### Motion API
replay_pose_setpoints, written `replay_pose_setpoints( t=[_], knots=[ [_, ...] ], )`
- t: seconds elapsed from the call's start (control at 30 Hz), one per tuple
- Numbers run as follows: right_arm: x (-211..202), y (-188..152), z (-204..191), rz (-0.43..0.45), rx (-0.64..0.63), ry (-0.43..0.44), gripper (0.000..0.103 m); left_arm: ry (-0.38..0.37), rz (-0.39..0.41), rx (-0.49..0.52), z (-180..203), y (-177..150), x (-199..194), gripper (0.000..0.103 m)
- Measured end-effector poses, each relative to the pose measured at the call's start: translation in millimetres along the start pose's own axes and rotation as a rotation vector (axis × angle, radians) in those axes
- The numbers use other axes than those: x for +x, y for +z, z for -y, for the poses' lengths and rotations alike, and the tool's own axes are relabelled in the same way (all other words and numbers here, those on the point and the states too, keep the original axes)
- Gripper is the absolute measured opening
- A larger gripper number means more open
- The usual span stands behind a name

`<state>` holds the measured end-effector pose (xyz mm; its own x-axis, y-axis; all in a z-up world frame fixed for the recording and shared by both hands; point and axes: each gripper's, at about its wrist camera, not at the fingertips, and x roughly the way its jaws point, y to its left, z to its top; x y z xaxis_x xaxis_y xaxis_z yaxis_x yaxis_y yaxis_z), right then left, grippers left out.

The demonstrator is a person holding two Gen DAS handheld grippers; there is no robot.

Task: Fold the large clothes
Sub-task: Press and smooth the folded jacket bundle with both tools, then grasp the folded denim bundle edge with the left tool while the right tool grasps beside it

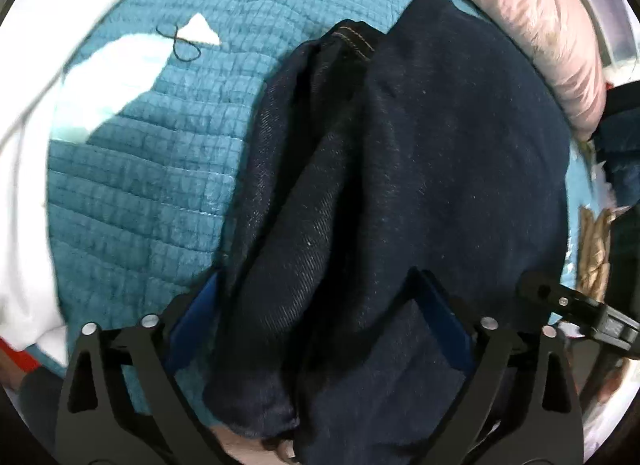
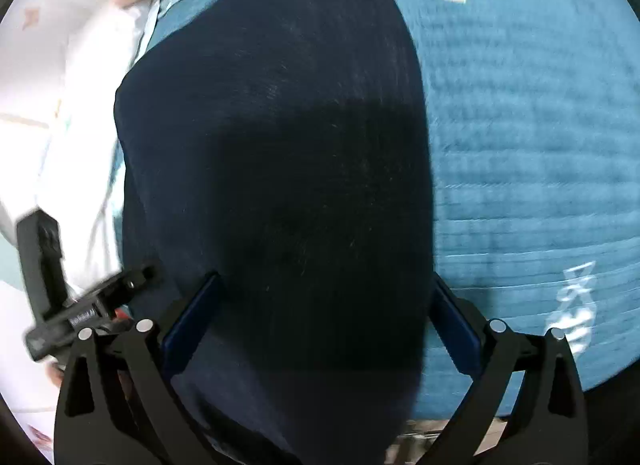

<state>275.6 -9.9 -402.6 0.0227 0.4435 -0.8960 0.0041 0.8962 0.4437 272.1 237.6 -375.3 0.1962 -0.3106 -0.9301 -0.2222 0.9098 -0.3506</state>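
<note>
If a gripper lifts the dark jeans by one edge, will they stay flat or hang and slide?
The jeans would probably hang limp: they already lie in soft rolled folds on the quilt. The thick denim weave and stitched hem suggest they are rather heavy, so loose layers may drop. Slipping seems unlikely; the cloth looks rough.

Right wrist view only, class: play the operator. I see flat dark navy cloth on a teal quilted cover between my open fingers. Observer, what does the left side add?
Observer: In the left wrist view the dark navy denim garment bunches into a thick lengthwise ridge.
Operator: Any seam showing?
Observer: Yes, an orange-stitched hem at the ridge's far end.
Operator: And the left gripper?
Observer: Open, with that ridge between its fingers.
</note>
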Motion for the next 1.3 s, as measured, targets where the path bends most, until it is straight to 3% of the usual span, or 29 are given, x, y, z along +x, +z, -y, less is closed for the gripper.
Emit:
replay_pose_setpoints(
  t=[0.17, 0.3, 0.37, 0.43, 0.47, 0.53, 0.63, 0.7, 0.83, 0.9, 0.97, 1.07, 1.13, 1.23, 1.3],
  knots=[
    [3.2, -1.2, 7.4, 0.016, 0.026, 0.059, 0.096, -0.043, 0.017, -0.023, -10.0, 2.1, 0.0, 0.098],
    [-5.4, -6.0, 4.0, 0.038, 0.006, 0.039, 0.077, -0.056, 0.031, -0.004, -12.0, 0.0, -1.0, 0.097],
    [-14.5, -8.0, 7.2, 0.037, 0.004, 0.057, 0.068, -0.042, 0.032, 0.015, -9.1, -4.8, -3.7, 0.091],
    [-22.1, -9.4, 8.5, 0.033, -0.005, 0.073, 0.063, -0.009, 0.033, 0.042, 0.4, -12.0, -7.6, 0.076],
    [-24.3, -9.7, 7.8, 0.029, -0.010, 0.073, 0.063, -0.005, 0.034, 0.041, 1.8, -13.3, -10.3, 0.073],
    [-28.5, -10.3, 7.2, 0.023, -0.013, 0.064, 0.063, -0.021, 0.033, 0.032, 0.0, -15.3, -15.9, 0.056],
    [-27.8, -13.5, 5.9, 0.022, -0.022, 0.050, 0.063, -0.053, 0.034, 0.019, -6.0, -19.8, -23.5, 0.048],
    [-27.2, -13.1, 8.3, 0.020, -0.020, 0.053, 0.064, -0.075, 0.026, 0.014, -11.9, -18.3, -19.2, 0.049],
    [-17.3, -5.9, 9.4, 0.005, -0.002, 0.059, 0.072, -0.172, -0.005, -0.041, -19.2, -11.1, -6.1, 0.081],
    [-11.3, -4.2, 7.6, -0.007, -0.034, 0.067, 0.082, -0.111, -0.004, 0.005, -7.2, -9.1, -4.4, 0.081],
    [-2.6, -3.8, 8.5, -0.005, -0.028, 0.061, 0.082, -0.051, 0.017, 0.046, 4.1, -14.2, -2.4, 0.080],
    [-6.6, -8.5, 4.7, 0.024, -0.063, 0.047, 0.071, -0.036, 0.018, 0.033, 3.2, -20.2, -9.8, 0.068],
    [-16.2, -12.8, 4.2, 0.044, -0.083, 0.060, 0.060, -0.047, 0.018, 0.005, 0.0, -21.1, -15.4, 0.053],
    [-26.5, -14.0, 1.1, 0.050, -0.105, 0.075, 0.056, -0.081, 0.035, -0.018, -4.4, -22.8, -28.7, 0.035],
    [-32.9, -15.3, -1.5, 0.060, -0.118, 0.081, 0.054, -0.107, 0.041, -0.025, -5.0, -26.2, -37.1, 0.031]
  ],
)
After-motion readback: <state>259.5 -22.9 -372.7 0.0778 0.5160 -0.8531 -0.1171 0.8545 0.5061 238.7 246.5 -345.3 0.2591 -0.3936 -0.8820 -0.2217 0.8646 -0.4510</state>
